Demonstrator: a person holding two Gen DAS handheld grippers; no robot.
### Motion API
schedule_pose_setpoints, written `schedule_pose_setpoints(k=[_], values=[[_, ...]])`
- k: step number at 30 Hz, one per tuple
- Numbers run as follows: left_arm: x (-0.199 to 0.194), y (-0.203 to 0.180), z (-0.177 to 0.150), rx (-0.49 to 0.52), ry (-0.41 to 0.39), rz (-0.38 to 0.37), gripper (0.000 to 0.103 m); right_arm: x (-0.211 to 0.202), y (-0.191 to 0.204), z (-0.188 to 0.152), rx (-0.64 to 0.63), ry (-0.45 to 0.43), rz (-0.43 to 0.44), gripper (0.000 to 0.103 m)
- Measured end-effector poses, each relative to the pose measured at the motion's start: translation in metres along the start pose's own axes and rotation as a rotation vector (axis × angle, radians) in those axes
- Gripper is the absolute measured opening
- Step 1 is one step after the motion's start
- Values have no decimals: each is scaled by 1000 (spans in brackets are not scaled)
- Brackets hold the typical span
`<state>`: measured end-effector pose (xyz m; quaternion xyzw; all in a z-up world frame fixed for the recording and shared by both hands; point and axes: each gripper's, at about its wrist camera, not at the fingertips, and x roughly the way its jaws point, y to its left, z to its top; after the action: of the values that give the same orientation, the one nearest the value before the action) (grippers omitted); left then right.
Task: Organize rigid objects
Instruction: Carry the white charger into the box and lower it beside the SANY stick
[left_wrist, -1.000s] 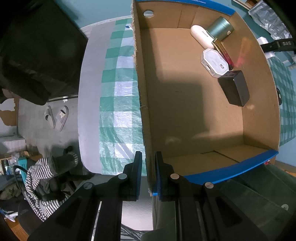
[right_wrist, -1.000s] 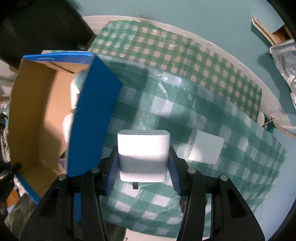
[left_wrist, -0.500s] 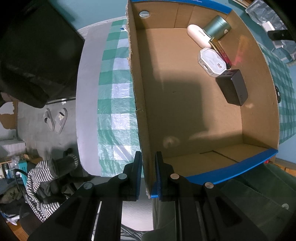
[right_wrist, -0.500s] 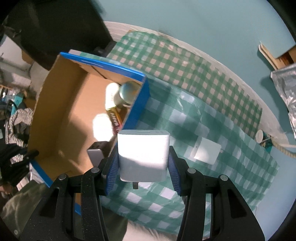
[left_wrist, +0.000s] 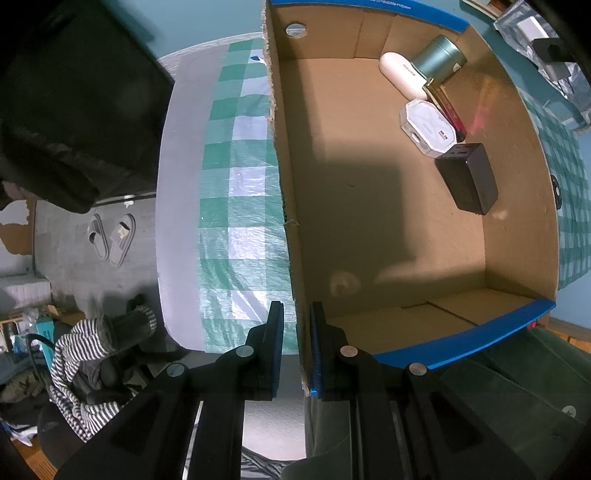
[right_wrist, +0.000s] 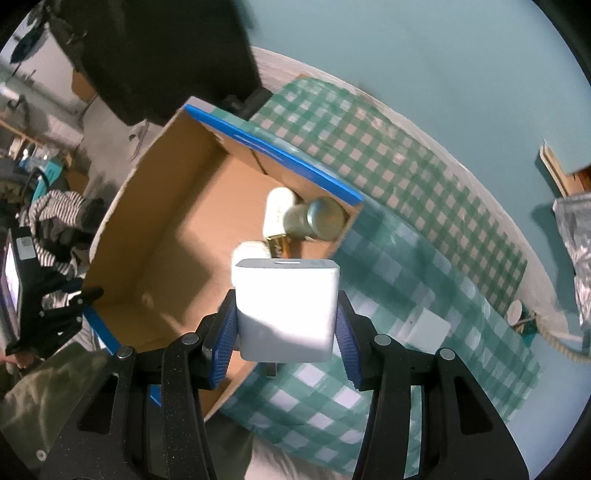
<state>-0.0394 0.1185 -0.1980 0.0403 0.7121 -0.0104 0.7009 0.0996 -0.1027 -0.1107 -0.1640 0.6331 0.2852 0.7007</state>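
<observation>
Both claws were built of matte black plastic arms, and each finger was lined with a ribbed blue pad. Round silver screws were set at the joints of the left claw (left_wrist: 296, 345) and the right claw (right_wrist: 287, 334).

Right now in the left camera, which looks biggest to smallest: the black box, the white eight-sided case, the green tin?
1. black box
2. white eight-sided case
3. green tin; it lies farther away, so its true size is unsure.

Green-checked tablecloth (left_wrist: 236, 206), pair of grey slippers (left_wrist: 112, 238) on floor, striped garment (left_wrist: 85, 354), coiled rope (right_wrist: 557, 341)
</observation>
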Motion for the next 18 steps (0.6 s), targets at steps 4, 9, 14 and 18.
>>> schedule_pose_setpoints(k=[4, 9, 14, 18], values=[[0, 2, -1, -6, -2, 0, 14, 2, 14, 6, -45, 3, 4, 49], [0, 2, -2, -12, -3, -1, 14, 11, 35, 13, -102, 15, 5, 49], [0, 2, -2, -11, -5, 1, 14, 25, 52, 20, -153, 33, -4, 49], [0, 2, -2, -10, -4, 1, 14, 43, 58, 25, -168, 61, -9, 49]])
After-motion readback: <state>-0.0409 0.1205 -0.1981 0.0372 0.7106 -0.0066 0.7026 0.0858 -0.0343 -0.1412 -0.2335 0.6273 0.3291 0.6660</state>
